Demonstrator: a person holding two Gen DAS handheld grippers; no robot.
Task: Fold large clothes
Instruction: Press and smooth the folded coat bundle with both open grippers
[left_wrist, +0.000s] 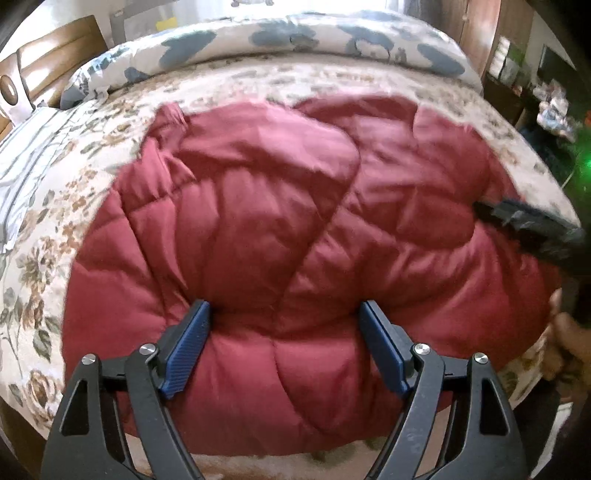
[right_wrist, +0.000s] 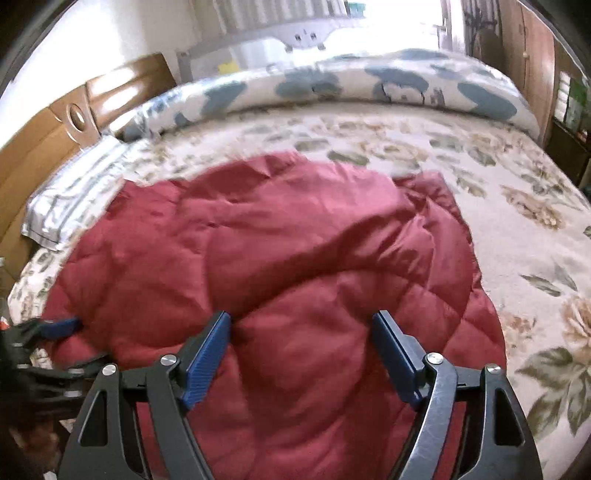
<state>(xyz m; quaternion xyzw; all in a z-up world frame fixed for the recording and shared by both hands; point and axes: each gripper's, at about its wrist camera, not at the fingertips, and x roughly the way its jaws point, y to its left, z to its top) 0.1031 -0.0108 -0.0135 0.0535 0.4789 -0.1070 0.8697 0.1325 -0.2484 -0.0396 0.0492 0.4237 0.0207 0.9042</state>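
Note:
A large dark red quilted jacket (left_wrist: 280, 229) lies spread on the bed, with sleeves folded across its body. It also shows in the right wrist view (right_wrist: 295, 266). My left gripper (left_wrist: 284, 314) is open, its blue-padded fingers straddling a puffed fold at the jacket's near edge. My right gripper (right_wrist: 301, 325) is open over the jacket's near right part, fingers wide on either side of the fabric. The right gripper shows blurred at the right edge of the left wrist view (left_wrist: 524, 221), and the left gripper shows at the left edge of the right wrist view (right_wrist: 55, 328).
The bed has a floral cover (right_wrist: 517, 206). A rolled blue-and-white duvet (left_wrist: 295, 40) lies along the far side. A striped pillow (right_wrist: 74, 199) and a wooden headboard (left_wrist: 48, 62) are at the left. Dark shelves (left_wrist: 535, 85) stand at the right.

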